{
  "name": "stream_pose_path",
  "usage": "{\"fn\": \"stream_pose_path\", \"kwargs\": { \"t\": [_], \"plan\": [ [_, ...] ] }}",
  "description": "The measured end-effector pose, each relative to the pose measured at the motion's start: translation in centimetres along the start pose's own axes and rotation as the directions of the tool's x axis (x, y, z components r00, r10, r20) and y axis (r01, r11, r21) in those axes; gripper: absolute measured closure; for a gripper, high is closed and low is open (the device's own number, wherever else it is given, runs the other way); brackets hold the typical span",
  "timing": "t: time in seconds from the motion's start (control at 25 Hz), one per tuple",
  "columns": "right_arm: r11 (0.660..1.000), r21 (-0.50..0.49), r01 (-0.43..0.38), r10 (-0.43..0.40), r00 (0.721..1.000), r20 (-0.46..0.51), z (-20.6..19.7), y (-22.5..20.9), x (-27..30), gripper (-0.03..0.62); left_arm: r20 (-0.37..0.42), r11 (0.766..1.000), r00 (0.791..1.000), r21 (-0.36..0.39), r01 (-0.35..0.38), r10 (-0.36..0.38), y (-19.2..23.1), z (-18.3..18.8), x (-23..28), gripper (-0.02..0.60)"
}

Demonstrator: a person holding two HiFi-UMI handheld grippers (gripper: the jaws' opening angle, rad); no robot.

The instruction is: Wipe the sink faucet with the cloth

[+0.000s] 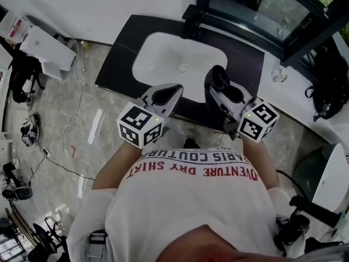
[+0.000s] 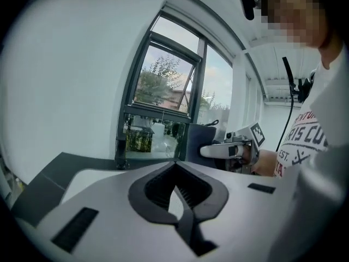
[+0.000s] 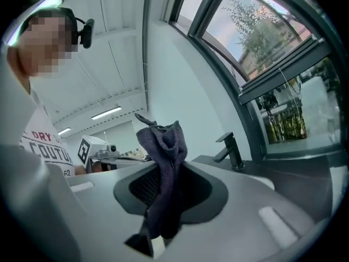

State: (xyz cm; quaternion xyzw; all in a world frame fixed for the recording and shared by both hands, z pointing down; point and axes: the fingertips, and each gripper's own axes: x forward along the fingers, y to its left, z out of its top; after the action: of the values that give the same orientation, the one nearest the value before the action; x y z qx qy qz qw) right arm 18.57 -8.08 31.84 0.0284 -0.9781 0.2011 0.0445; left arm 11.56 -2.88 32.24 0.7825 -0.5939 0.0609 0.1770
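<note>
Cloth (image 3: 161, 162) clamped in right tool (image 1: 218, 78), black faucet (image 3: 229, 148), dark counter (image 1: 116, 59), white basin (image 1: 163, 59)

Matt plastic, soft cloth, glossy basin

The cloth (image 3: 161, 162) pinched in the right claw (image 3: 162, 146) is a dark, soft, nubbly fabric with a matt look. The 2 claws, the left claw (image 2: 174, 173) included, have smooth, pale-grey matt plastic shells, and the pads (image 3: 143, 188) are black, ribbed and rubbery. The faucet (image 3: 229, 149) looks like matt black metal. The sink (image 1: 163, 53) is smooth, glossy white, set in a dark matt counter (image 1: 117, 59). The floor (image 1: 82, 124) is polished, marble-like tile.
</note>
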Motion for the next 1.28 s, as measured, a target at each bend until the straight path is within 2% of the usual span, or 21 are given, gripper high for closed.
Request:
{"fn": "stream_pose_path", "kwargs": {
  "t": [0.16,0.28,0.36,0.52,0.64,0.8,0.92,1.28],
  "plan": [
    [1.0,0.013,0.017,-0.018,1.0,0.008,3.3,-6.4,4.9,0.517,-0.002,1.0,1.0,0.014,0.012,-0.011,5.4,3.8,5.5,0.58],
    [0.999,0.031,0.031,-0.031,1.0,-0.003,4.1,-8.4,7.5,0.517,-0.033,1.0,0.999,0.005,0.027,-0.027,8.4,4.7,7.2,0.58],
    [0.999,0.027,0.036,-0.036,0.999,-0.006,4.6,-8.7,8.7,0.517,-0.047,0.999,0.998,0.007,0.048,-0.048,9.7,5.1,7.7,0.58],
    [0.999,-0.027,0.042,-0.041,0.998,0.055,7.0,-7.9,10.9,0.517,-0.039,0.992,0.992,0.05,0.12,-0.118,12.4,7.3,8.0,0.58],
    [0.989,-0.072,0.13,-0.125,0.99,0.067,7.7,-8.2,12.7,0.517,-0.036,0.981,0.983,0.068,0.184,-0.182,14.9,8.2,8.4,0.58],
    [0.976,-0.024,0.217,-0.213,0.971,0.108,7.5,-8.6,14.9,0.517,-0.064,0.959,0.962,0.087,0.269,-0.264,17.3,7.9,9.0,0.58],
    [0.963,-0.025,0.269,-0.265,0.958,0.106,6.9,-8.8,16.4,0.517,-0.066,0.942,0.947,0.097,0.32,-0.315,18.5,7.9,9.0,0.58],
    [0.937,-0.03,0.349,-0.345,0.934,0.099,6.6,-10.8,18.8,0.517,-0.078,0.917,0.92,0.075,0.391,-0.385,21.2,7.4,9.9,0.58]
  ]
}}
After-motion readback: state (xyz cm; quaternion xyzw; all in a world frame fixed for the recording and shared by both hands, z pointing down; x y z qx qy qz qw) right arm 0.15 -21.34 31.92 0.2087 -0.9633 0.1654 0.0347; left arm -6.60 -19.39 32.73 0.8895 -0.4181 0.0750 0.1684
